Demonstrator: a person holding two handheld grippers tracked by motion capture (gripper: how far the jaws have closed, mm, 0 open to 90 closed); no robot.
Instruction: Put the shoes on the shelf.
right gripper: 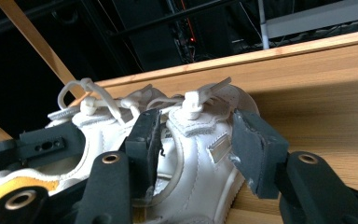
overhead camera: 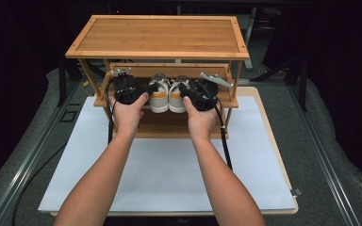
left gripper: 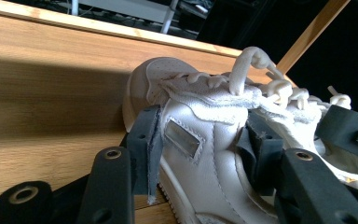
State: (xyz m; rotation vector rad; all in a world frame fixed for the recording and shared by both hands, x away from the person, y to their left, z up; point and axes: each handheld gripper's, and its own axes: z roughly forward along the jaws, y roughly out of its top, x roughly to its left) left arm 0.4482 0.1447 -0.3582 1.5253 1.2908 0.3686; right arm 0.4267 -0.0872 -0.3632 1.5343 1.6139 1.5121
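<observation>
Dark lab/studio, metal rails, white mat, wood shoe rack

A pair of white lace-up sneakers sits side by side at the centre of the high view, on the middle shelf of a wooden rack, heels toward the bottom of the frame. The left sneaker and right sneaker touch along their inner sides. Both have yellow-orange heel patches and white soles. Each is upright, its laces tied loosely, and each carries a small rectangular tab on its heel.
</observation>
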